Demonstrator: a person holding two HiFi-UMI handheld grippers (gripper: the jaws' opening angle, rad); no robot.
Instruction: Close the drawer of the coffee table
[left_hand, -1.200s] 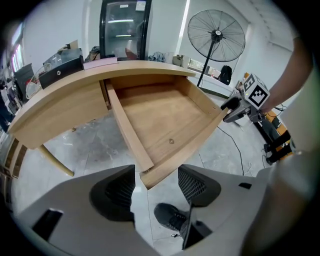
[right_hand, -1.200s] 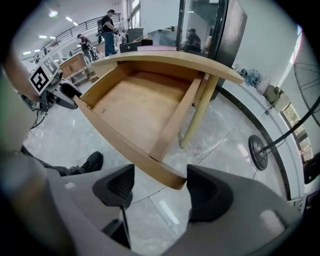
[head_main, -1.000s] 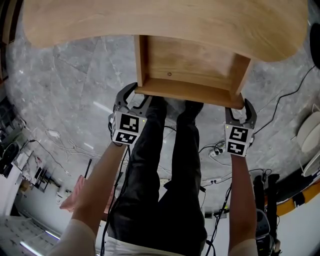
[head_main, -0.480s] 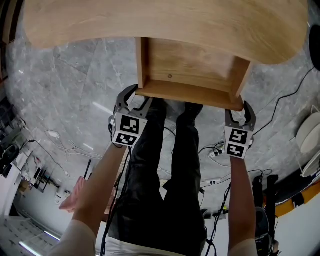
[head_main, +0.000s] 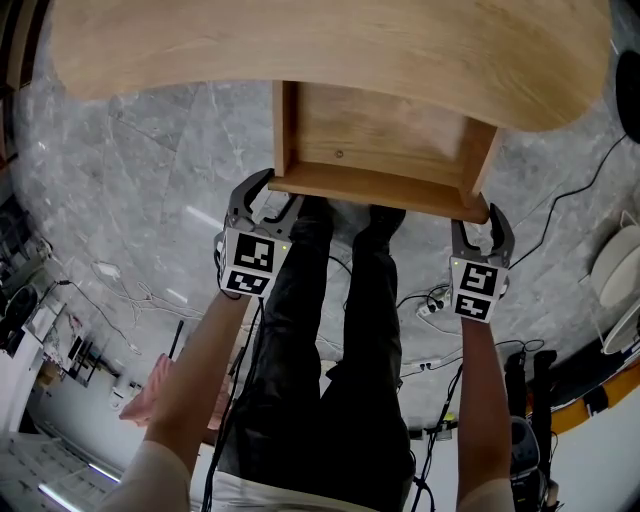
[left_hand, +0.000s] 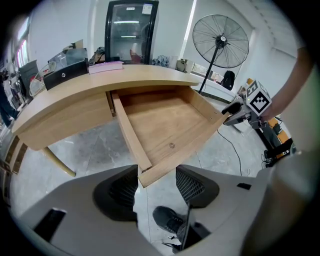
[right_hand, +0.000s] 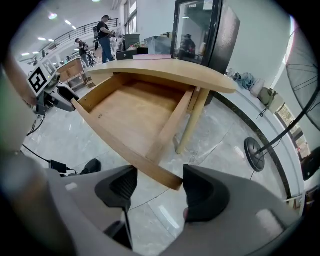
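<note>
no words or numbers can be read. the cube (head_main: 250, 266) on the left gripper (head_main: 270, 197) and the one on the right gripper (head_main: 478, 225) carry only black-and-white square patterns. the stickers (left_hand: 147, 8) on the fridge (left_hand: 131, 35) are too small to read.

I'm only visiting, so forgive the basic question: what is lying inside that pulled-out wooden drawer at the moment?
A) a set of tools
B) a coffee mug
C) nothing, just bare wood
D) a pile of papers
C: the drawer stands pulled out from under the tabletop, and all three views show its wooden floor bare, with nothing lying in it.
</note>
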